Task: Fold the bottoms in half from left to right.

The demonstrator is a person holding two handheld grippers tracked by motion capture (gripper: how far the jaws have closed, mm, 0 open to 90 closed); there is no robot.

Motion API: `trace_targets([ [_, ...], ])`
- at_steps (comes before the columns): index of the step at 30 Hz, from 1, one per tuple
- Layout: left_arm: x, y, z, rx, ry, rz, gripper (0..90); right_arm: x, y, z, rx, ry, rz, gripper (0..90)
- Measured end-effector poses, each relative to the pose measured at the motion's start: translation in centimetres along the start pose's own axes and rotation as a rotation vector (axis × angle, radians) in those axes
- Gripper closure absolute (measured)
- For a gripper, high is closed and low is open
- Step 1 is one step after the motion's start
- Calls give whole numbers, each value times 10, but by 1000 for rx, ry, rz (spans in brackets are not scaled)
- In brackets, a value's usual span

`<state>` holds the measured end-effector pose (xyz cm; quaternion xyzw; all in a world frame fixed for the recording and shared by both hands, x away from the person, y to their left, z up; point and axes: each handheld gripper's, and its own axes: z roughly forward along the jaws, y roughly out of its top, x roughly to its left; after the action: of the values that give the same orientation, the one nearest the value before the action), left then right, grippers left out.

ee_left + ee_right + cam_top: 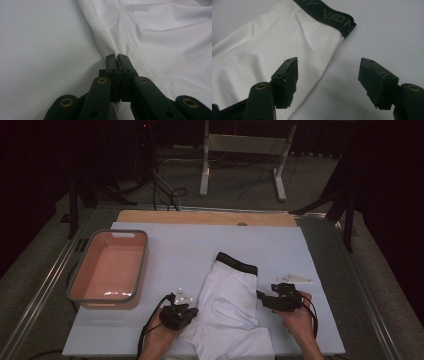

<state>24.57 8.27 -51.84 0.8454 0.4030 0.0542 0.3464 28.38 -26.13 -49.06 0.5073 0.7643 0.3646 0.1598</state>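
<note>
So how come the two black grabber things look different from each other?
The left gripper has its jaws pinched shut on the edge of the white garment, while the right gripper has its jaws standing wide apart with nothing held. The left gripper sits at the garment's left edge, and the right gripper hovers by its right edge, one jaw over the cloth and one over the table. Both are black, hand-held, and aimed at the same garment.

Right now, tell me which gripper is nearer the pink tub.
Left. The left gripper sits just right of the pink tub; the right gripper is beyond the white garment.
</note>
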Motion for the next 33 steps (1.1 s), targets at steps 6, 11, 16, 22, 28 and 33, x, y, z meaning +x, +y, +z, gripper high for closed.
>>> trace_targets([
  [6, -9, -6, -6, 6, -51, 16, 876, -1, 1, 0, 0, -2, 1, 321],
  [11, -21, -11, -10, 28, -111, 71, 875, 2, 3, 3, -3, 0, -2, 321],
  [16, -30, -11, -11, 30, -157, 114, 875, 4, 4, 6, -3, 0, -10, 321],
  [22, -23, 2, -19, -111, -110, 65, 572, 7, 10, 9, -5, 3, -21, 313],
  [28, -13, 22, -16, -182, -46, 36, 275, 9, 19, 12, -23, 9, -29, 262],
  [33, -4, 38, -11, -218, -17, 14, 150, 10, 28, 13, -35, 18, -30, 249],
])
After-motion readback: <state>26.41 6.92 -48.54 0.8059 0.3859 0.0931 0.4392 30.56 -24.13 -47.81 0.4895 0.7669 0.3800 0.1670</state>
